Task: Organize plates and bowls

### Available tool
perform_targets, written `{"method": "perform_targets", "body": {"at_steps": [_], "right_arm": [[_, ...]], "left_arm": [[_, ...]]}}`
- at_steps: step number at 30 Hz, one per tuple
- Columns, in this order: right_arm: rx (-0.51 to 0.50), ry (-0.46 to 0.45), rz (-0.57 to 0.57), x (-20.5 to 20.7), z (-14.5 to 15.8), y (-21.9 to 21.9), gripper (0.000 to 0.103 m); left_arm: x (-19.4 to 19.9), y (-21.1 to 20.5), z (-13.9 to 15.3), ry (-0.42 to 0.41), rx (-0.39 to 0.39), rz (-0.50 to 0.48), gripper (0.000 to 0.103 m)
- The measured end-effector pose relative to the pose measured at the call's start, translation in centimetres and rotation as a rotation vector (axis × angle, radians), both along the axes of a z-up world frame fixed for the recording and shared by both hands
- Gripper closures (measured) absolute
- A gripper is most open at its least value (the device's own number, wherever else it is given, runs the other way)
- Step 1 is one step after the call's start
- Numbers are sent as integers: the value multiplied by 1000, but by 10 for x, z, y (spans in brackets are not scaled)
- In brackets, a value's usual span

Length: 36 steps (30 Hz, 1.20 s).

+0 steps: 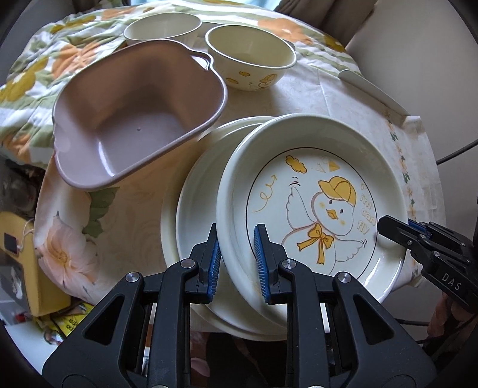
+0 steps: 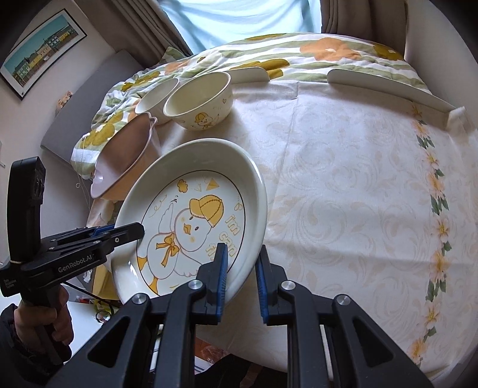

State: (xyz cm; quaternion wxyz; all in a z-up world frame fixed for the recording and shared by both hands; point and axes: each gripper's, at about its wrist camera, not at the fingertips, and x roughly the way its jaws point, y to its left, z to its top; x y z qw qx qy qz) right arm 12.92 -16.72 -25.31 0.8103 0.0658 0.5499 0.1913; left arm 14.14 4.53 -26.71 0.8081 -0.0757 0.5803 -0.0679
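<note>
A cream duck plate (image 1: 313, 209) is held tilted above a second cream plate (image 1: 191, 215) lying on the table. My left gripper (image 1: 237, 262) straddles the duck plate's near left rim, jaws closed on it. My right gripper (image 2: 242, 277) grips the opposite rim of the same plate (image 2: 191, 221). The right gripper also shows at the right of the left wrist view (image 1: 388, 226), the left gripper at the left of the right wrist view (image 2: 131, 231). A pink square bowl (image 1: 137, 119) sits tilted beside the plates. Two cream bowls (image 1: 251, 56) (image 1: 162, 28) stand behind it.
The table carries a pale floral cloth (image 2: 343, 179), with white edge guards (image 2: 388, 86) along its far side. A flowered quilt (image 2: 298, 50) lies beyond. A yellow box (image 1: 27, 262) sits below the table's left edge.
</note>
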Motion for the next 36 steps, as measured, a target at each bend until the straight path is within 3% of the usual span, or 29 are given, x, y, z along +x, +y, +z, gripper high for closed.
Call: {"method": "perform_targets", "body": {"at_steps": [8, 15, 22, 32, 36], "right_arm": [[-27, -7, 39, 2, 1, 6, 86], [-94, -22, 91, -1, -2, 16, 86], [-137, -43, 126, 0, -3, 25, 86], [-149, -49, 136, 1, -5, 26, 86], [-149, -51, 134, 1, -6, 28, 86]], "left_arm": [[9, -12, -3, -8, 111, -17, 84], [2, -33, -1, -66, 293, -71, 83], [-1, -31, 0, -70, 320, -74, 83], [-5, -47, 3, -100, 446, -114, 84], [-4, -48, 3, -101, 461, -117, 84]]}}
